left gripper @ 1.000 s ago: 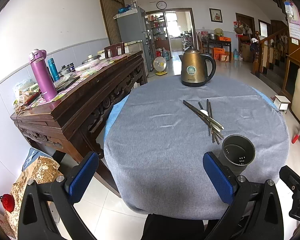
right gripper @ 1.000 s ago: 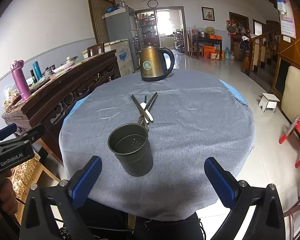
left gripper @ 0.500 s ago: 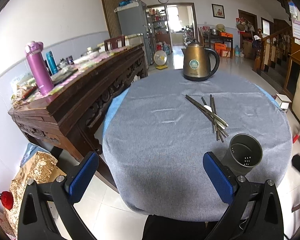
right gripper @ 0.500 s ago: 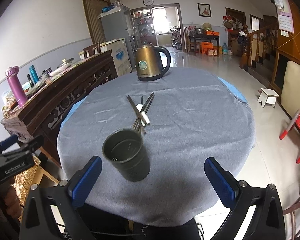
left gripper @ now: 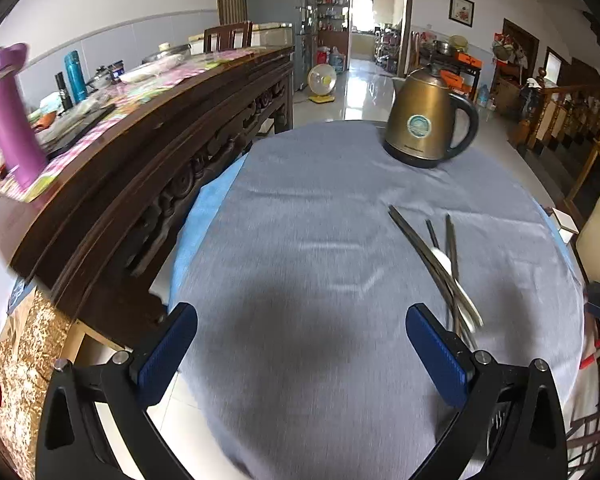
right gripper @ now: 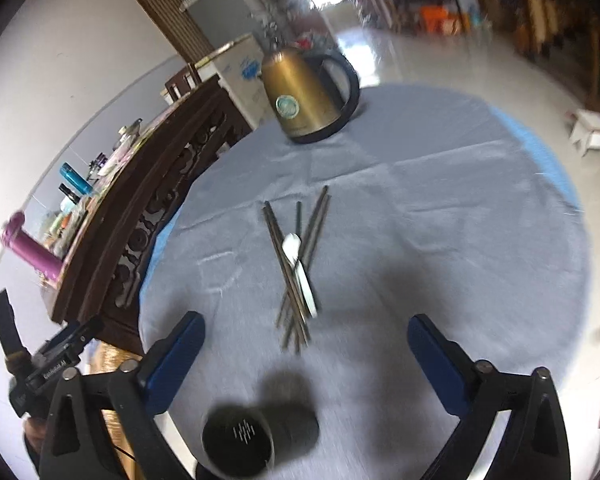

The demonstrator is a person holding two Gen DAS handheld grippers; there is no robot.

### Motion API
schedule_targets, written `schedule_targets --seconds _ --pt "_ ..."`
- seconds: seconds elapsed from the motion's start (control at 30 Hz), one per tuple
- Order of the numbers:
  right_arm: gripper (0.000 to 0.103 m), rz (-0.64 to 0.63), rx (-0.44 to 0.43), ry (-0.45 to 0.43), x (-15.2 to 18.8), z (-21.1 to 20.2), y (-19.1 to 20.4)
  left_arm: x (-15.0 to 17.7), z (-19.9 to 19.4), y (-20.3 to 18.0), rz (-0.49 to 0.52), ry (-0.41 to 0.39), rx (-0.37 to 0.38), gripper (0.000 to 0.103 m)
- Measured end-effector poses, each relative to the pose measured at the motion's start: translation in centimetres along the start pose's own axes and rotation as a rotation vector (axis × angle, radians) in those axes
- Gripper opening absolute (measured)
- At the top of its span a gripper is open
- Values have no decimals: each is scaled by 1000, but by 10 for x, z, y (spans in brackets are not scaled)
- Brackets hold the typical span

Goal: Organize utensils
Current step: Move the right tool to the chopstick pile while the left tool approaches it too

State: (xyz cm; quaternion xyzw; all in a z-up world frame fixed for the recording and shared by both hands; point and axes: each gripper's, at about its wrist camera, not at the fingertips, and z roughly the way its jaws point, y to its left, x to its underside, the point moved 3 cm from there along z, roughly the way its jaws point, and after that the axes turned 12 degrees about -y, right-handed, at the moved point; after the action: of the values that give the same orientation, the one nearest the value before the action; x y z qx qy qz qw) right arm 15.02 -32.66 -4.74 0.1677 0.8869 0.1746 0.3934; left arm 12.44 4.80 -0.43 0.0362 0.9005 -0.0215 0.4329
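Observation:
A bundle of dark chopsticks [right gripper: 298, 264] with a white spoon [right gripper: 300, 270] across it lies mid-table on the grey cloth; it also shows in the left wrist view [left gripper: 444, 268]. A dark perforated utensil cup [right gripper: 244, 440] stands near the front edge, low between my right gripper's fingers. My right gripper [right gripper: 302, 364] is open and empty, above the table just short of the chopsticks. My left gripper [left gripper: 302, 354] is open and empty over bare cloth, left of the chopsticks. The cup is hidden in the left wrist view.
A brass kettle [left gripper: 428, 120] stands at the table's far side. A dark wooden sideboard [left gripper: 140, 152] with a purple flask [left gripper: 8, 116] and bottles runs along the left. The round table [right gripper: 480, 200] drops off to tiled floor on the right.
Both grippers have moved forward over the table and tilted down. The cup has slid to the bottom of the right wrist view and out of the left wrist view.

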Motion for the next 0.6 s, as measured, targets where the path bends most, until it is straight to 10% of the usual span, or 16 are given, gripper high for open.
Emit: schedule_targets --seconds 0.13,0.3,0.6 --pt "80 31 -17 68 -26 68 -6 -13 45 -1 -33 66 6 102" --pt "58 28 21 160 -51 158 -10 -13 92 -6 -77 152 46 65" --pt "34 81 127 250 -65 264 -14 -28 164 -27 -188 258 105 63"
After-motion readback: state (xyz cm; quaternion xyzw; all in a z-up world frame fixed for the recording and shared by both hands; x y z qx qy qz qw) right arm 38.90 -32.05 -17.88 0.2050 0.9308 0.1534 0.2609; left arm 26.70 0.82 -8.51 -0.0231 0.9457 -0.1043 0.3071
